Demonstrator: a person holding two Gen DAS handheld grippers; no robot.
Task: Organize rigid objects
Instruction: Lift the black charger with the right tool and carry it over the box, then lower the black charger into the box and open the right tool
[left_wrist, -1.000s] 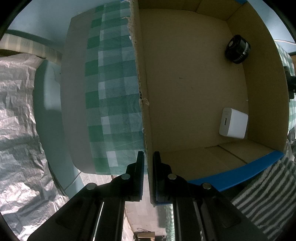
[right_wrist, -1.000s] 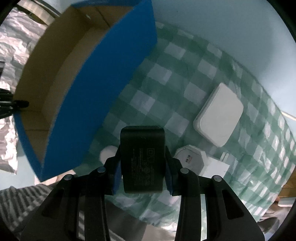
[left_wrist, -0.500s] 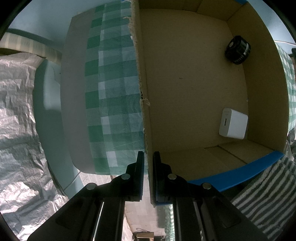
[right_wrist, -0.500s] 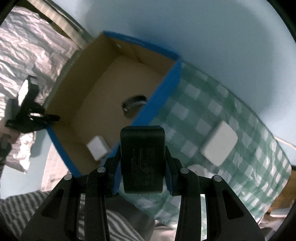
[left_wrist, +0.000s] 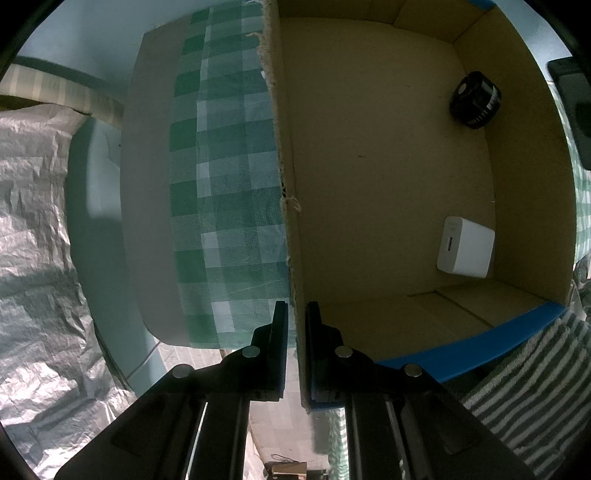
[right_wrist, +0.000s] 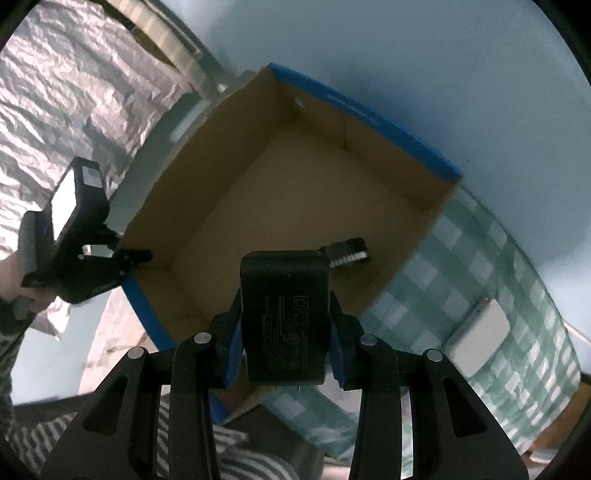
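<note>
Two grippers: both clenched
Left gripper (left_wrist: 295, 325): pinches the box (left_wrist: 388, 166) wall, lower centre
Right gripper (right_wrist: 284, 328): grasps a black charger (right_wrist: 284, 314), centre frame, above the box
Inside box: white charger (left_wrist: 465, 247) lower right; black lens (left_wrist: 474, 99) upper right
Cloth (right_wrist: 480, 288): white case (right_wrist: 480, 339), right

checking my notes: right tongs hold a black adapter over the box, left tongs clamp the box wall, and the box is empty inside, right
Not empty. The left wrist view shows a white charger cube and a black round part on the box floor. The rest holds: right tongs hold the black adapter, left tongs clamp the wall.
</note>
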